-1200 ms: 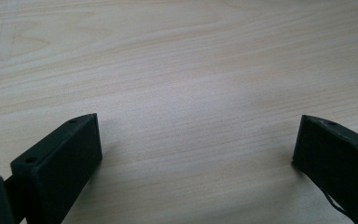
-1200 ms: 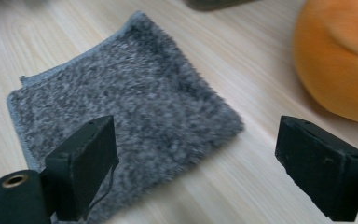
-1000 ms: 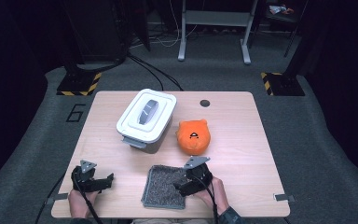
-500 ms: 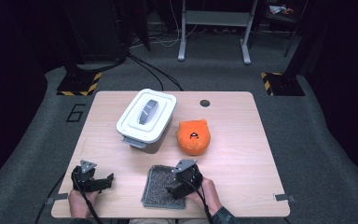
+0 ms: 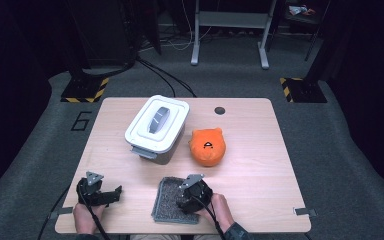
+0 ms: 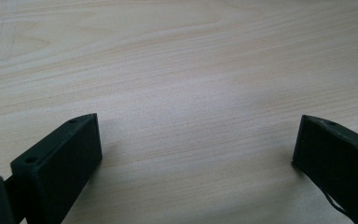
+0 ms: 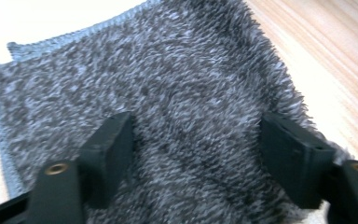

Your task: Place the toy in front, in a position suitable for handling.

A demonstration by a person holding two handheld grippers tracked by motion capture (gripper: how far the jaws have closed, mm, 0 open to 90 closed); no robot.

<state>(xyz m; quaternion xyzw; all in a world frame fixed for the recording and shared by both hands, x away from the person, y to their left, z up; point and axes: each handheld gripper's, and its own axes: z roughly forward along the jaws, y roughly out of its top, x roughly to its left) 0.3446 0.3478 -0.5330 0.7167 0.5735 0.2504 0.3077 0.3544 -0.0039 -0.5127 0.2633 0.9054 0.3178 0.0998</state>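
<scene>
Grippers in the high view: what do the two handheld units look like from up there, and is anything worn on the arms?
Both are black. The left gripper and the right gripper each carry a grey three-cornered plate on top and trail a thin black cable toward the table's near edge. A dark sleeve cuff shows at the right wrist.

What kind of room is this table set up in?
Probably a lab or recording studio: a light wooden table on grey carpet, yellow-and-black striped stand bases beside it, and loose cables behind.
</scene>
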